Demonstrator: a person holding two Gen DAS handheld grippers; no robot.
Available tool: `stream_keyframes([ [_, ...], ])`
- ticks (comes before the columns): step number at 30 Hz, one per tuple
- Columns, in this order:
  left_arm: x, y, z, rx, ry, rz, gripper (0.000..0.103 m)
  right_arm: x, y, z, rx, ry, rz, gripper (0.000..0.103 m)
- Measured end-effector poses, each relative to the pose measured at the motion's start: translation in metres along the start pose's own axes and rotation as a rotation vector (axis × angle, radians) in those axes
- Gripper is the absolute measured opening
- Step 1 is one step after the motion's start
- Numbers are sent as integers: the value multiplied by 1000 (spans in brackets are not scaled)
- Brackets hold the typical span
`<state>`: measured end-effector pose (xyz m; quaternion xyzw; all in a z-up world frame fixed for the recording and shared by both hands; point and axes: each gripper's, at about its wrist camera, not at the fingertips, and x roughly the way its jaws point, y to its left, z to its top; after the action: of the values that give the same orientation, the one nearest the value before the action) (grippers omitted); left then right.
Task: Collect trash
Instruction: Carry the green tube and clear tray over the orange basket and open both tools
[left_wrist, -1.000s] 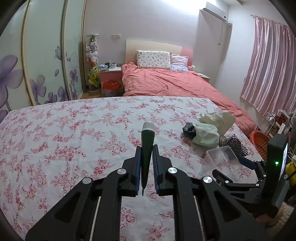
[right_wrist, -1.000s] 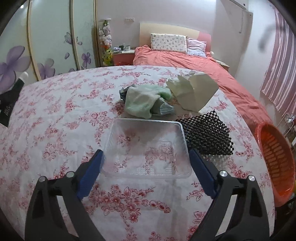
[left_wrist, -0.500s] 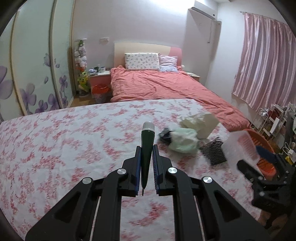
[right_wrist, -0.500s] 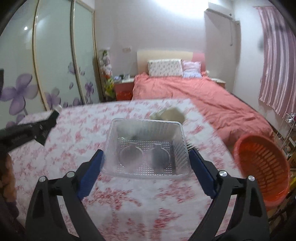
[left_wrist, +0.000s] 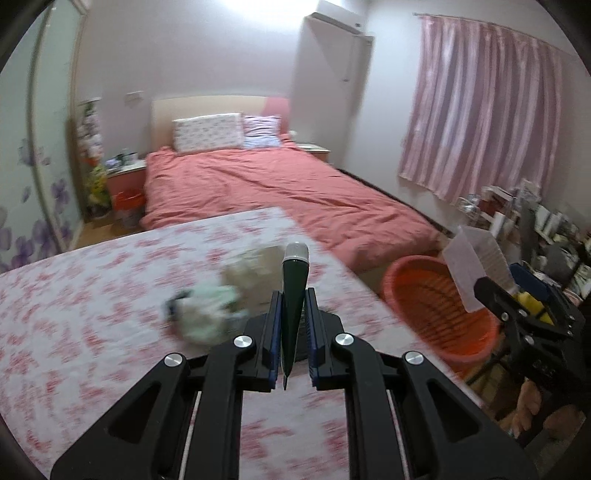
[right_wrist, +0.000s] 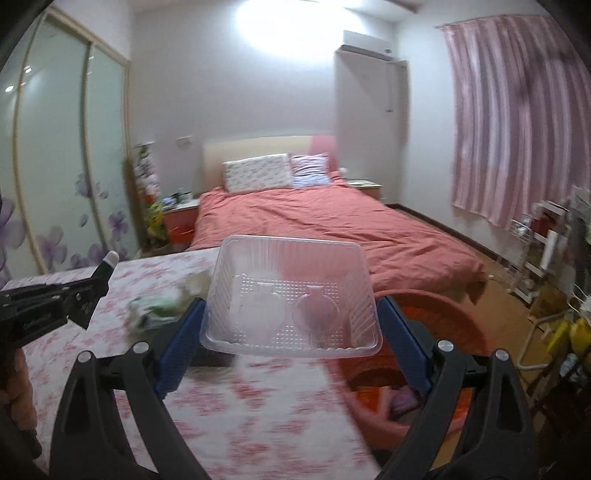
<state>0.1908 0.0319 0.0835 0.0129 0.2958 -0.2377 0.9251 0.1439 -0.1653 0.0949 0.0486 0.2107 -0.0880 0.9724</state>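
Note:
My left gripper is shut on a dark green tube with a white cap, held above the flowered table. My right gripper is shut on a clear plastic tray, held in the air at the table's right edge, over the orange basket. In the left wrist view the tray hangs above the basket. A pale green cloth and a crumpled beige paper bag lie blurred on the table.
A bed with a red cover stands beyond the table. Pink curtains hang at right, with cluttered racks below them. Sliding wardrobe doors line the left wall. A black mesh mat lies mostly hidden behind my left fingers.
Both grippers have swung right. The tray has been lifted off the table and carried over the orange basket. The tube has stayed gripped and moved toward the table's right edge.

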Motion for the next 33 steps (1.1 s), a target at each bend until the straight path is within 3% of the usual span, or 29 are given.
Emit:
stream_keyframes([
  [9, 51, -86, 13, 46, 40, -178, 12, 0, -87, -1, 71, -3, -123, 90],
  [15, 75, -128, 11, 77, 70, -261, 12, 4, -122, -2, 108, -1, -160, 90],
  [23, 101, -159, 5, 106, 117, -312, 12, 17, -150, -13, 135, 18, -176, 90],
  [33, 124, -177, -2, 117, 179, -316, 12, 36, -166, -20, 170, 38, -157, 90],
])
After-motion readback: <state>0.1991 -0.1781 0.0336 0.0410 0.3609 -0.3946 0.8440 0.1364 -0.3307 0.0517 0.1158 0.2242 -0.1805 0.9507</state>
